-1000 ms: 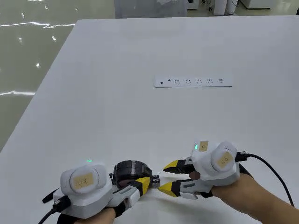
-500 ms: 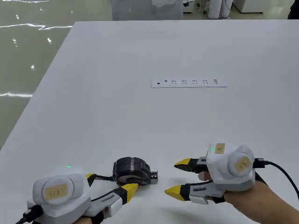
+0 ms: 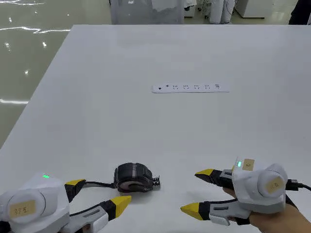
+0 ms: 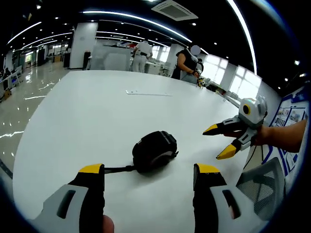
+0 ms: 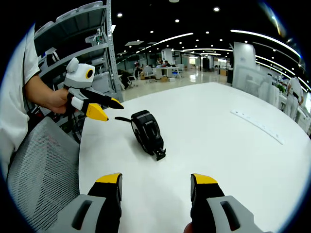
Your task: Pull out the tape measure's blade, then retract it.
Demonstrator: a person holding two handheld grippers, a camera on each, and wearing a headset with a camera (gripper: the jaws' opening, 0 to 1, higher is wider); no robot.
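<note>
Left tongs [image 3: 98, 191], right tongs [image 3: 195, 191] gape beside tape measure [image 3: 132, 177] (power strip [image 3: 189, 88] beyond).

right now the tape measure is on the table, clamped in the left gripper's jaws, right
No: the tape measure is on the table, but unclamped: the left gripper is open, its jaws short of the case, as the left gripper view shows.

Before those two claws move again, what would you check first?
1. Tape measure resting on the table: ok.
2. Hook sitting against the case, nothing pulled out: ok.
3. Left gripper open, holding nothing: ok.
4. Right gripper open, apart from the tape measure: ok.
5. Strap free of the left gripper's jaw: cannot tell.
6. Power strip well away from the work: ok.
</note>
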